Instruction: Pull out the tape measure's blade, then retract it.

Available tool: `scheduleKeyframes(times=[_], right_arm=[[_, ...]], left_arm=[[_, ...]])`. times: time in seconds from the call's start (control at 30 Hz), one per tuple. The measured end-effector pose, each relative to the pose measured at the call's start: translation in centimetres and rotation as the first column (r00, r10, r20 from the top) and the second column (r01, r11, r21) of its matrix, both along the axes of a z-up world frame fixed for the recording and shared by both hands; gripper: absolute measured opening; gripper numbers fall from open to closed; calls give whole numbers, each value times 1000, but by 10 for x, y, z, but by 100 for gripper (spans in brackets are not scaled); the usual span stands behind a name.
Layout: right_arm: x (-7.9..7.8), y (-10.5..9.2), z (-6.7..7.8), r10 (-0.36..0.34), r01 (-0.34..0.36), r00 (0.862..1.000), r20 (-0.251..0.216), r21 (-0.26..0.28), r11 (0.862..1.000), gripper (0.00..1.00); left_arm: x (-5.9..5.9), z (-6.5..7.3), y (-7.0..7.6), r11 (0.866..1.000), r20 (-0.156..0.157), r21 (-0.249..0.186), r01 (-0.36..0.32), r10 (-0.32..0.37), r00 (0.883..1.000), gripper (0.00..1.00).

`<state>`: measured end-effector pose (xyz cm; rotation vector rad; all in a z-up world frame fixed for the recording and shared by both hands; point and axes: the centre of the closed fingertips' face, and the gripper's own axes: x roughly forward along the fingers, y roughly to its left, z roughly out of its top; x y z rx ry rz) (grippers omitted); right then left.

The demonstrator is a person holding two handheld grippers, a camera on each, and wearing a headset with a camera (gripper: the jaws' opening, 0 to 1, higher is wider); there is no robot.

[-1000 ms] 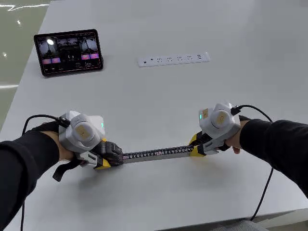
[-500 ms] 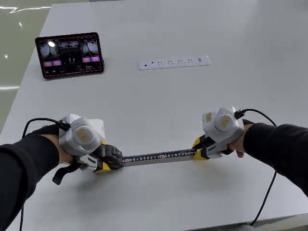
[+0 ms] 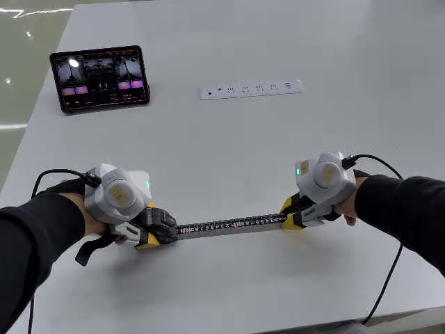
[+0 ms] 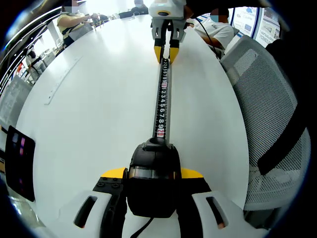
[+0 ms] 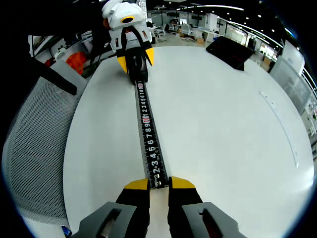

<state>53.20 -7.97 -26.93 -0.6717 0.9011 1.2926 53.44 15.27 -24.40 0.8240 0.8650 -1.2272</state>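
Observation:
A black tape measure case (image 4: 152, 176) sits clamped between the yellow-tipped jaws of my left gripper (image 4: 152, 173), low on the white table (image 3: 229, 153); in the head view the case (image 3: 158, 225) is at the lower left. Its numbered blade (image 3: 229, 224) runs flat across the table to my right gripper (image 3: 286, 217). In the right gripper view the blade (image 5: 147, 136) ends at a hook held between the jaws of my right gripper (image 5: 158, 184). The left gripper view shows the blade (image 4: 162, 99) stretching away to the right gripper (image 4: 166, 50).
A tablet (image 3: 99, 76) with a lit screen stands at the far left of the table. A white power strip (image 3: 252, 88) lies beyond the grippers. A mesh chair (image 4: 262, 114) stands by the near table edge. Cables trail from both grippers.
The right gripper has moved a little further right with the blade end, so slightly more blade is out. The left gripper and the case have stayed in place.

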Motion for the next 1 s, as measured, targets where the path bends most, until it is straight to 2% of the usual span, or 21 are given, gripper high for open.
scheduleKeyframes(times=[1.0], right_arm=[[2, -13, 0, -19, 19, 1000, -1, -6, 1000, 9]], left_arm=[[1, 1, 1, 1000, 2, 2, -2, 2, 1000, 33]])
